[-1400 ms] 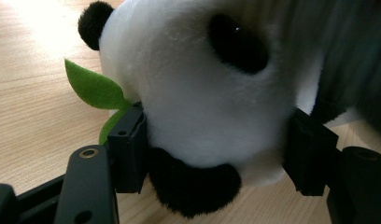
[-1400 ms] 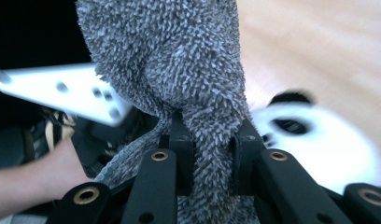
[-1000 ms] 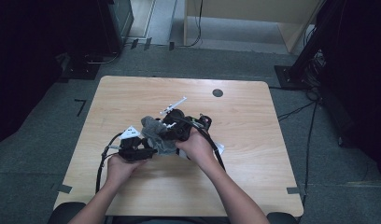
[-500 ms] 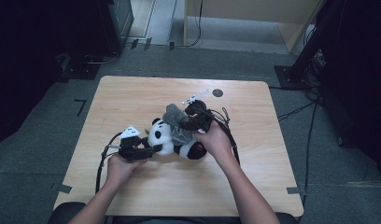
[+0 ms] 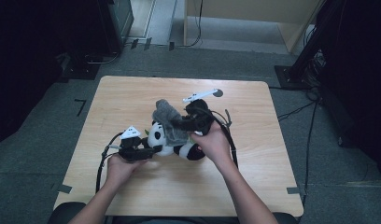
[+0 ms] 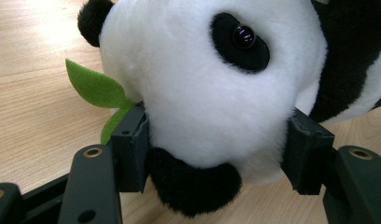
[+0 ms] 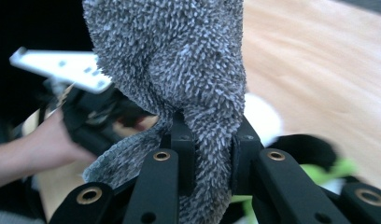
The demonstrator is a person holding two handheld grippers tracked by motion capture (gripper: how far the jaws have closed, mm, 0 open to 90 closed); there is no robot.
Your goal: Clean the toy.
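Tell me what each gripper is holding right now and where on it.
The left gripper clamps the toy panda by its head, one jaw on each side. The right gripper pinches the grey fuzzy cloth at a bunched fold near its lower end.

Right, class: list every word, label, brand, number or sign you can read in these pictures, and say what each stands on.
None can be read.
The panda toy, its green leaf, the grey cloth and the table carry no lettering.
The dark dots on the right gripper's white plate are too small to tell.
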